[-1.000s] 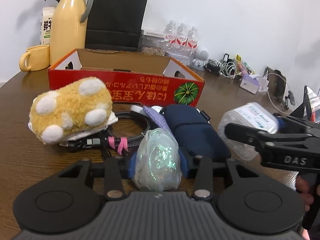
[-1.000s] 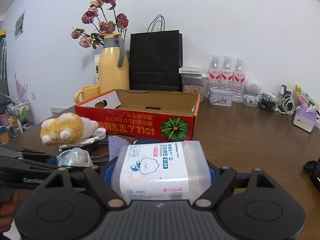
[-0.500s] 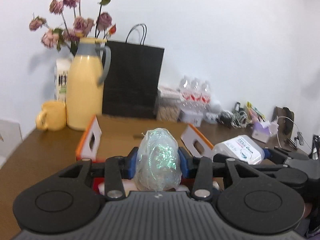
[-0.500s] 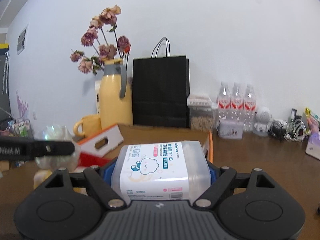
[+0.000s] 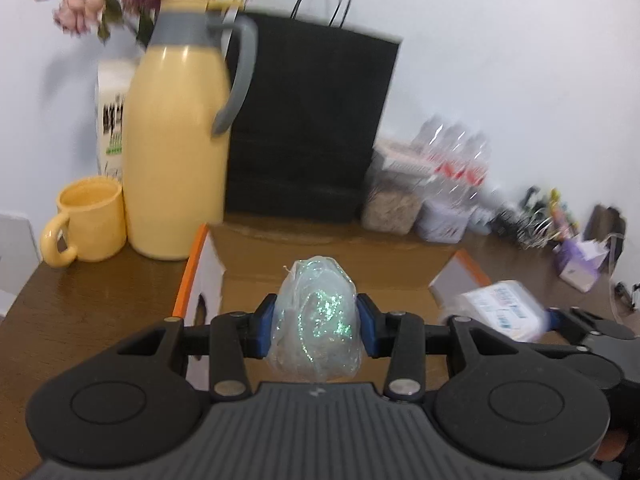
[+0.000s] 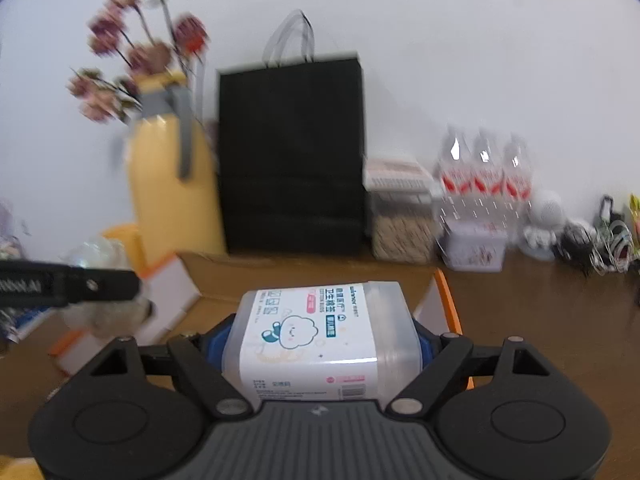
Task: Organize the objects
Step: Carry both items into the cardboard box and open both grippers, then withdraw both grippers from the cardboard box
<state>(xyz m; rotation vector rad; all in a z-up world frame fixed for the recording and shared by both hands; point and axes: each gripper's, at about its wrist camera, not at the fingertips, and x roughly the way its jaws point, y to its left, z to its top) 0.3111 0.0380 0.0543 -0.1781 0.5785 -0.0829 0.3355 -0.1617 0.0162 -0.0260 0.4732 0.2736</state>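
Cardboard box [image 5: 336,256] is now lying under both grippers, which have come forward over it: left gripper [image 5: 316,320] clamping the glittery wrapped bundle [image 5: 316,320], right gripper [image 6: 320,340] clamping the cotton-swab tub [image 6: 320,336], both seemingly nearing release.

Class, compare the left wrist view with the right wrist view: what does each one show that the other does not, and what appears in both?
Only the left wrist view shows the white carton. Only the right shows the printed label on the cotton bud box and a white round gadget. Both show the cardboard box, yellow jug, black bag, and each gripper's load, including the glittery bundle.
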